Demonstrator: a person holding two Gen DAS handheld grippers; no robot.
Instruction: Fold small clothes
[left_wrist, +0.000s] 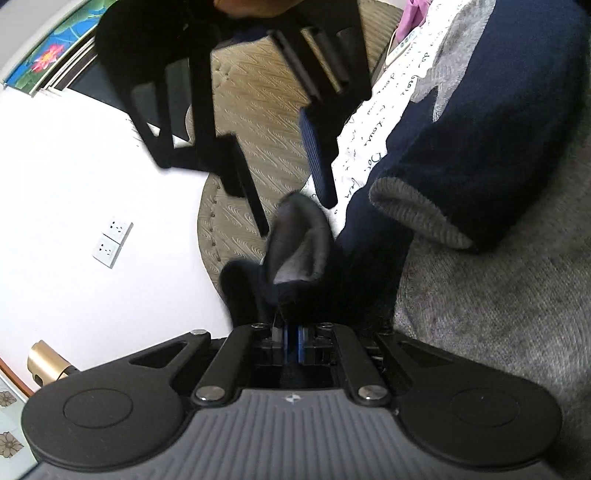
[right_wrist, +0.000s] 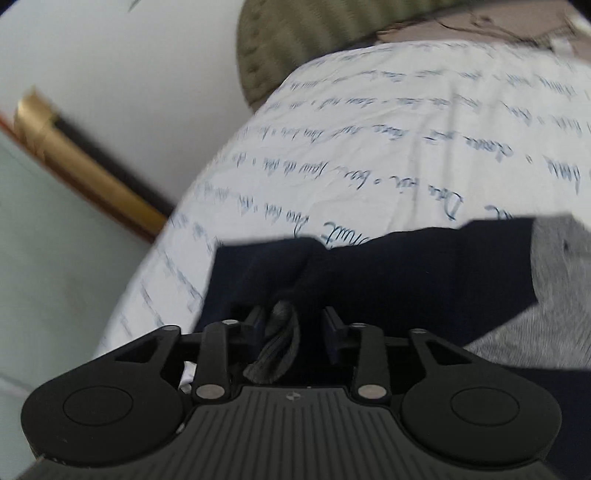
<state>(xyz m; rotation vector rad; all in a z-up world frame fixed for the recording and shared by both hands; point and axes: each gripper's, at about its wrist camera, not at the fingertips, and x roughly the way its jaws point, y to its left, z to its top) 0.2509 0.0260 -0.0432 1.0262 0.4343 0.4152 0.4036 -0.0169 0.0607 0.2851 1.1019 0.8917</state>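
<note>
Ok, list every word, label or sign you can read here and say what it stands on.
White bed sheet: rows of blue cursive script, too blurred and distorted to read in either view.
Claw body: a small round emblem, no letters legible.
Wall sockets: no readable marking.
Navy and grey garment: no text visible.

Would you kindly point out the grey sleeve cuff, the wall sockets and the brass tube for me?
grey sleeve cuff (left_wrist: 417, 218): left wrist view, on its ribbed band.
wall sockets (left_wrist: 112, 242): left wrist view, where the two plates meet.
brass tube (right_wrist: 85, 168): right wrist view, mid-length.
</note>
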